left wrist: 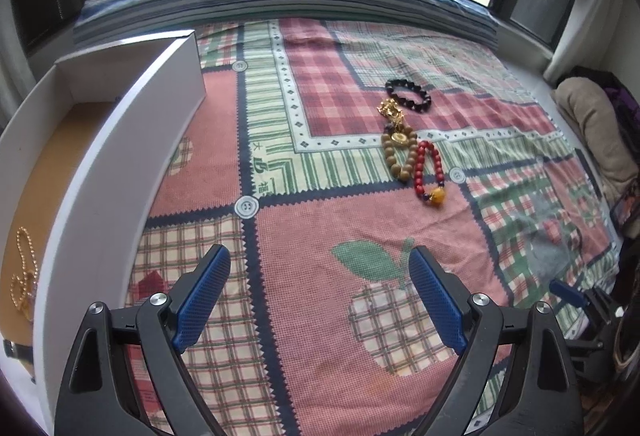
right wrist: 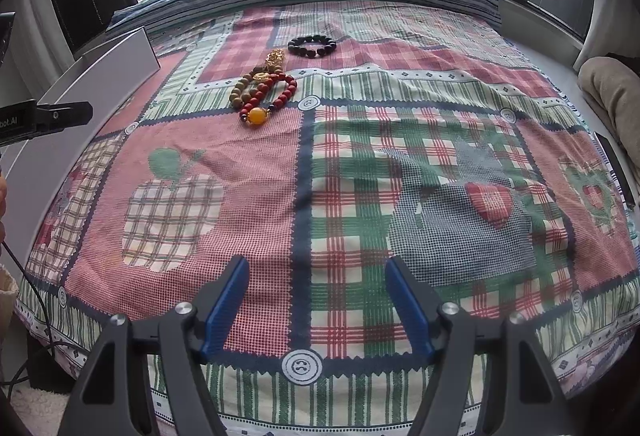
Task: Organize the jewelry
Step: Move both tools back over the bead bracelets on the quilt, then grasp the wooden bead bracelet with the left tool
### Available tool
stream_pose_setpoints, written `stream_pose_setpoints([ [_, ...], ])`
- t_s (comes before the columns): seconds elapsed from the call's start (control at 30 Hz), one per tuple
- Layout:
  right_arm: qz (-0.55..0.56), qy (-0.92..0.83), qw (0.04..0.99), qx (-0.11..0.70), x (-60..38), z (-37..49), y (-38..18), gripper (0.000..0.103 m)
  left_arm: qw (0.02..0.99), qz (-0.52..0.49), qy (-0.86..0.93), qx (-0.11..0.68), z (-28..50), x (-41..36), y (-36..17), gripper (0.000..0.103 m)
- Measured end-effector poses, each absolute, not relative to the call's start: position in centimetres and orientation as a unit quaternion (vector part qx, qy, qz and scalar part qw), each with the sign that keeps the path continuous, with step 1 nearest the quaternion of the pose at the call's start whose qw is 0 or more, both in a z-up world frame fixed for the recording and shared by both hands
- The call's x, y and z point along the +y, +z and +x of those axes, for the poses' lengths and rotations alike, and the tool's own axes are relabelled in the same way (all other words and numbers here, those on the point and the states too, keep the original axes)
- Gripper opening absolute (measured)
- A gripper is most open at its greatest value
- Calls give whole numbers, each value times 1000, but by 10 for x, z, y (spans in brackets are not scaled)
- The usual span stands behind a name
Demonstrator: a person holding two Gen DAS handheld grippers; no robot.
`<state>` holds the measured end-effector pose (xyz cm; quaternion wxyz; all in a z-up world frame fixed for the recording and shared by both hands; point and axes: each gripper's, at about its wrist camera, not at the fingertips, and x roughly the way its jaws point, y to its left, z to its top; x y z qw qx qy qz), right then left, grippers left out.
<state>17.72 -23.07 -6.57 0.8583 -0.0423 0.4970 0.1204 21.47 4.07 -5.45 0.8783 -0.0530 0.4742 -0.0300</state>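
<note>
Several bracelets lie in a cluster on the patchwork cloth: a black bead bracelet point(left wrist: 409, 94) point(right wrist: 312, 45) farthest back, a gold charm piece point(left wrist: 391, 111) point(right wrist: 274, 58), a tan wooden bead bracelet point(left wrist: 396, 157) point(right wrist: 241, 87), and a red bead bracelet with an amber bead point(left wrist: 427, 171) point(right wrist: 276, 95). A white open box point(left wrist: 100, 171) point(right wrist: 100, 75) stands at the left, with a gold bead chain point(left wrist: 24, 276) on its tan floor. My left gripper point(left wrist: 320, 288) is open over the cloth beside the box, well short of the bracelets. My right gripper point(right wrist: 317, 296) is open near the cloth's front edge, holding nothing.
The patchwork cloth point(left wrist: 320, 236) point(right wrist: 360, 175) covers a bed-like surface under a window. A beige bundle point(left wrist: 596, 131) point(right wrist: 612, 91) lies at the right. The left gripper's black body point(right wrist: 44, 117) shows at the left of the right wrist view, with cables point(right wrist: 36, 296) hanging below.
</note>
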Motion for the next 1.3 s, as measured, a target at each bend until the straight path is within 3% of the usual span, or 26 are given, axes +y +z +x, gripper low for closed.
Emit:
stream_pose_setpoints([
  [0.23, -29, 109, 863, 492, -242, 178, -64, 72, 884, -112, -57, 450, 221, 55, -35, 94],
  [0.47, -26, 116, 862, 493, -239, 178, -65, 72, 866, -54, -110, 486, 260, 14, -54, 94],
  [0.63, -26, 114, 861, 494, -242, 175, -65, 72, 871, 5, -109, 479, 304, -20, -71, 87],
  [0.8, -23, 109, 859, 499, -248, 174, -69, 72, 866, 1, -70, 496, 354, -24, -99, 74],
  [0.97, -18, 107, 857, 503, -253, 175, -73, 72, 857, 46, -73, 507, 362, -46, -128, 72],
  [1.07, -17, 104, 857, 504, -255, 177, -74, 72, 864, 71, -82, 492, 352, -54, -134, 36],
  [1.1, -15, 103, 857, 504, -257, 178, -75, 72, 864, 70, -95, 490, 348, -55, -134, 15],
  [1.13, -14, 102, 857, 505, -258, 178, -75, 72, 861, 75, -101, 493, 344, -57, -133, 10],
  [1.3, -11, 102, 857, 504, -259, 179, -74, 72, 855, 53, -97, 507, 317, -38, -129, 9],
])
